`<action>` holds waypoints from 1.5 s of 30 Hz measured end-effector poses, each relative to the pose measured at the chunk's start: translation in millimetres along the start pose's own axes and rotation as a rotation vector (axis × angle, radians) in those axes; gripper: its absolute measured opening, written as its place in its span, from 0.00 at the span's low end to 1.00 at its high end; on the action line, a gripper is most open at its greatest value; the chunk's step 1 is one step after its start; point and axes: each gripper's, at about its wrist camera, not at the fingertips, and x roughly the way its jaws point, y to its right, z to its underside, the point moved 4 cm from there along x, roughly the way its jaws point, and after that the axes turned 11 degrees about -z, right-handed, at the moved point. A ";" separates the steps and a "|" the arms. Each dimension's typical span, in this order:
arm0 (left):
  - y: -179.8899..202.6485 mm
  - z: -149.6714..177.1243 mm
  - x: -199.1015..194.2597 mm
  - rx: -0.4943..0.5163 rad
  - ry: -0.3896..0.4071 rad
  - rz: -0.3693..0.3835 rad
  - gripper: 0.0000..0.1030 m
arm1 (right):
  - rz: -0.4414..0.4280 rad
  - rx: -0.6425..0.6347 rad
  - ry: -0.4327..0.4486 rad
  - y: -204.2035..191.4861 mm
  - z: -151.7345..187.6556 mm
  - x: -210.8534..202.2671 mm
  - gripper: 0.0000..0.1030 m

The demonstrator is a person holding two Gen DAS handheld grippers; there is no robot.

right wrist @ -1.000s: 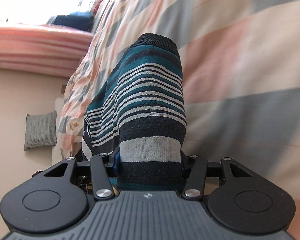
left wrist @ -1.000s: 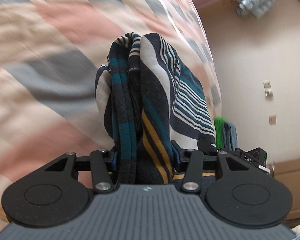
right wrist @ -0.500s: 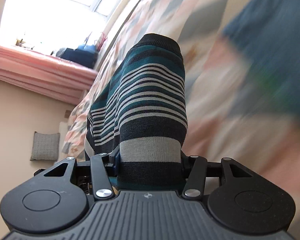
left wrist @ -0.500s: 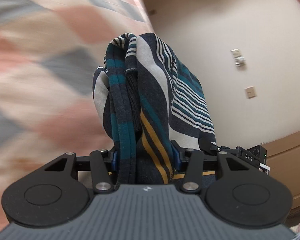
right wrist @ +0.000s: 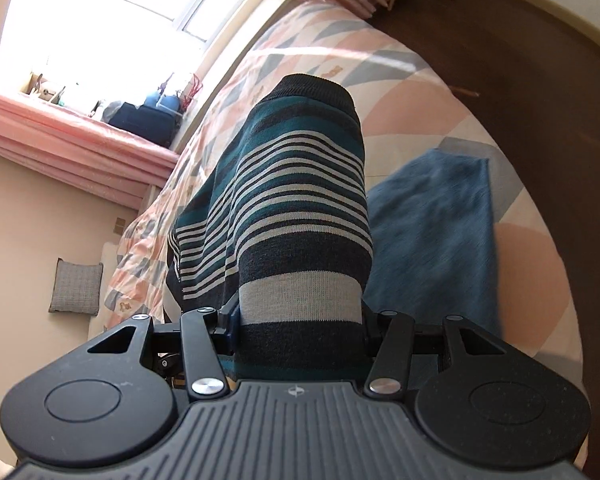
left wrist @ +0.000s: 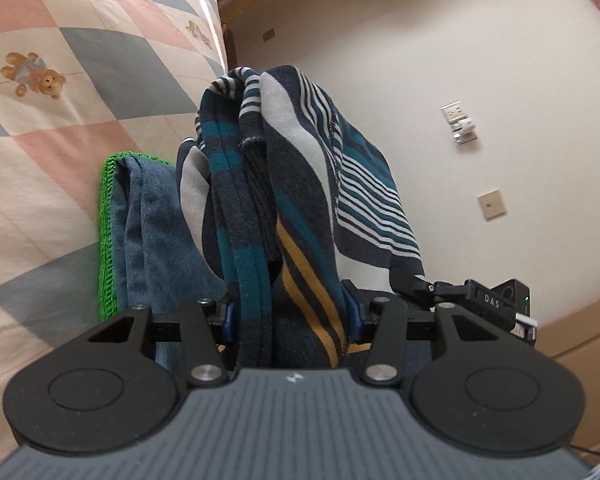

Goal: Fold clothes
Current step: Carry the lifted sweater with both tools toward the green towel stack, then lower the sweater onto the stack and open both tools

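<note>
A striped sweater (left wrist: pixel 300 184), banded in teal, dark grey, pale grey and yellow, is gripped by both tools at once and is carried above a bed covered by a patchwork quilt (left wrist: pixel 60 80). The left gripper (left wrist: pixel 286 316) is closed on a thick bundle of several layers, with the fabric bulging out past its fingers; the right gripper (right wrist: pixel 300 320) is closed on a smoother doubled band of the same sweater (right wrist: pixel 300 208), a ribbed dark edge showing at the far end. From the layering held in both tools, the sweater is judged to be folded already, or very nearly so, and to be on its way to being set down rather than still being spread out. Below it, on the quilt near the corner of the bed, a blue garment (right wrist: pixel 440 232) is seen lying flat and squared, and in the left view a green knitted edge (left wrist: pixel 107 236) lies beside the blue cloth (left wrist: pixel 156 232), which suggests a pile of clothes already finished. What is left, as far as can be judged, is for the sweater to be lowered onto or beside that pile, released and smoothed. Whether further clothes wait elsewhere cannot be told.
</note>
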 end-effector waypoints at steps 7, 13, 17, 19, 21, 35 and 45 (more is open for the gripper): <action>-1.7 4.9 33.7 0.000 0.002 -0.046 0.43 | -0.015 -0.012 -0.047 31.2 7.1 16.7 0.49; -18.5 14.4 56.2 0.032 -0.010 -0.048 0.49 | 0.048 -0.004 0.016 60.6 21.2 21.3 0.63; -10.9 3.8 50.8 0.097 -0.041 -0.046 0.49 | 0.141 -0.062 0.182 45.6 37.3 5.9 0.72; -8.8 -2.1 39.2 0.139 -0.056 -0.045 0.49 | 0.208 -0.118 0.301 26.8 51.9 -8.1 0.71; -8.1 -7.0 25.0 0.183 -0.056 -0.052 0.48 | 0.337 -0.178 0.418 8.2 71.3 -22.0 0.72; 40.0 -72.2 42.0 0.605 0.112 -0.078 0.41 | 0.757 -0.854 0.544 -91.2 244.5 108.6 0.59; -19.8 -46.3 67.8 0.674 0.134 -0.080 0.39 | 0.709 -1.039 0.614 -39.7 287.8 140.3 0.58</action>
